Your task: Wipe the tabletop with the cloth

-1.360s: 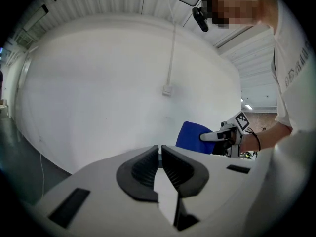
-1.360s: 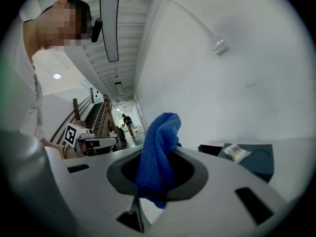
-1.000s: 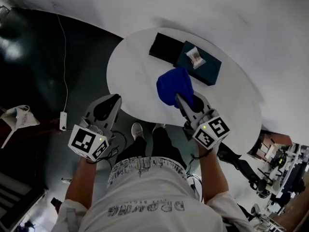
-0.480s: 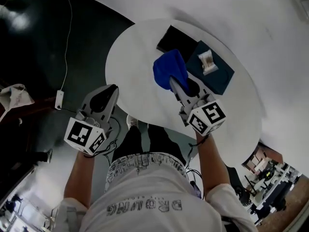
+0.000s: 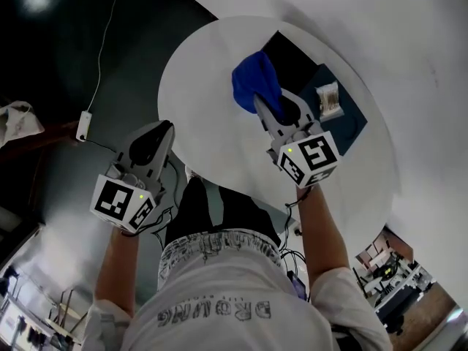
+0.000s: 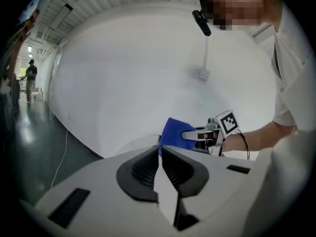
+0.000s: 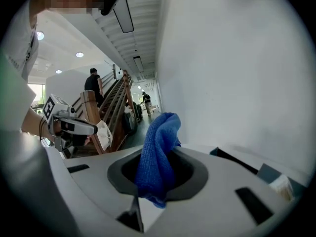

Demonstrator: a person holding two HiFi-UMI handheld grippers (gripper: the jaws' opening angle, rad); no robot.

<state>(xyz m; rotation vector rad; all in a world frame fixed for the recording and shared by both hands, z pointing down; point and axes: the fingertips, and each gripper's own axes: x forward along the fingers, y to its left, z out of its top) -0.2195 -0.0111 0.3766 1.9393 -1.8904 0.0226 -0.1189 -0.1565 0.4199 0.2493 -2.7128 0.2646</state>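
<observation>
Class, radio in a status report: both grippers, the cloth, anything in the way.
Left gripper shut, empty, off the table edge. Right gripper shut on blue cloth, over the tabletop. Dark box and black mat close beside cloth.

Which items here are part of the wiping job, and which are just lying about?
In the job: blue cloth, gripped by the right claw; round white table.
Lying about: dark box; black flat pad beside it.
</observation>
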